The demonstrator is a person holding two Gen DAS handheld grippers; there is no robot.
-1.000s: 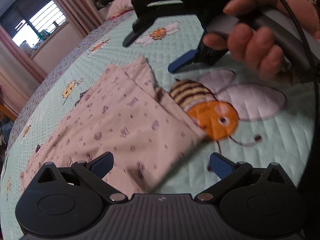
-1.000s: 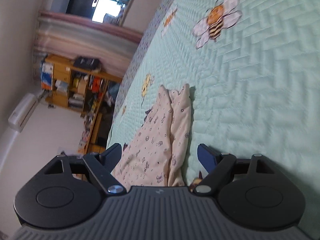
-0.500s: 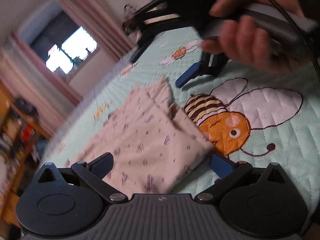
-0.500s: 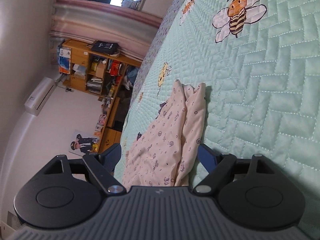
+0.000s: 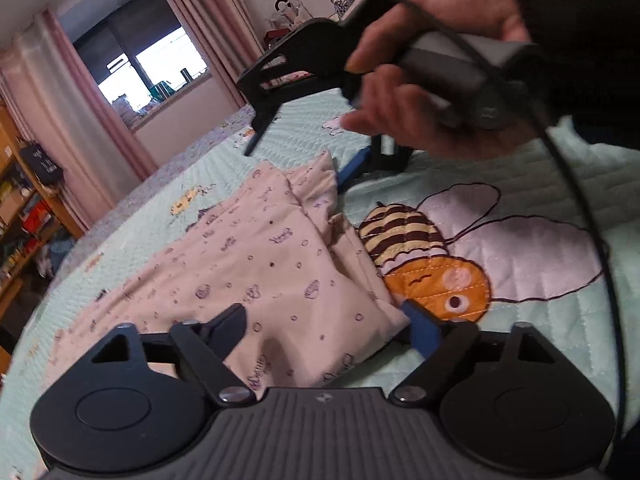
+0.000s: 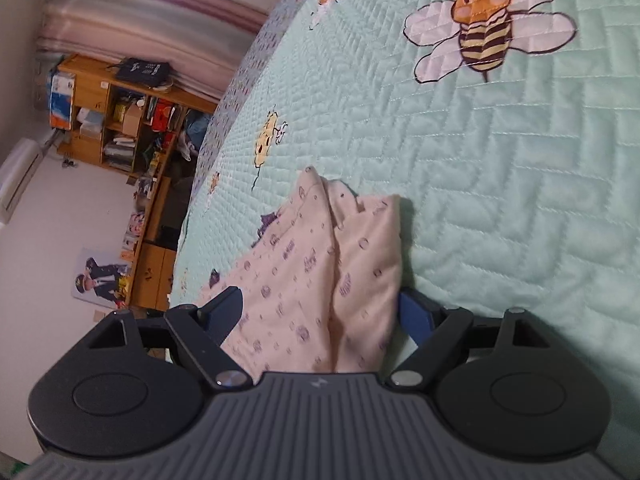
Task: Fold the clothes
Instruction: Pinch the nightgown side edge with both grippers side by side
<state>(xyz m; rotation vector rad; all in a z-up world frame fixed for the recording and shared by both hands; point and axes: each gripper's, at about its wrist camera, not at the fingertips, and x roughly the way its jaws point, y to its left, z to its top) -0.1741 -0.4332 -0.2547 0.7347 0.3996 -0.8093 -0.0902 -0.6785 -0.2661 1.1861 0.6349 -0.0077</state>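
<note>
Bedroom setting; work surface is a mint-green quilted bedspread (image 6: 500, 184) with herringbone stitching and appliquéd striped bees (image 5: 424, 264), soft and slightly padded, so cloth lies flat on it without sliding far.

Item 1. Cream cotton garment with small purple printed motifs (image 5: 256, 272). Thin, limp jersey. Lies on the bedspread, already doubled lengthwise into a long narrow band, layered edges showing along one side and a puckered end (image 6: 344, 208) standing a little proud. One corner overlaps the nearest bee. Judged part-folded, with a crosswise fold yet to come.

Item 2. Left gripper (image 5: 324, 320), black plastic with blue pads. Jaws spread wide, straddling the near corner of the garment, one finger on each side; nothing pinched. Placement suggests it is lined up to take that corner.

Item 3. Right gripper (image 6: 320, 312), same build. Jaws likewise parted, framing the garment's other end, cloth running between the fingers unclamped. In the left wrist view its grey handle sits in the person's right hand (image 5: 416, 96), blue pad low beside the far end.

Item 4. Surroundings: pink curtains (image 5: 188, 28), window, wooden shelving (image 6: 116, 108) crowded with boxes and books.
</note>
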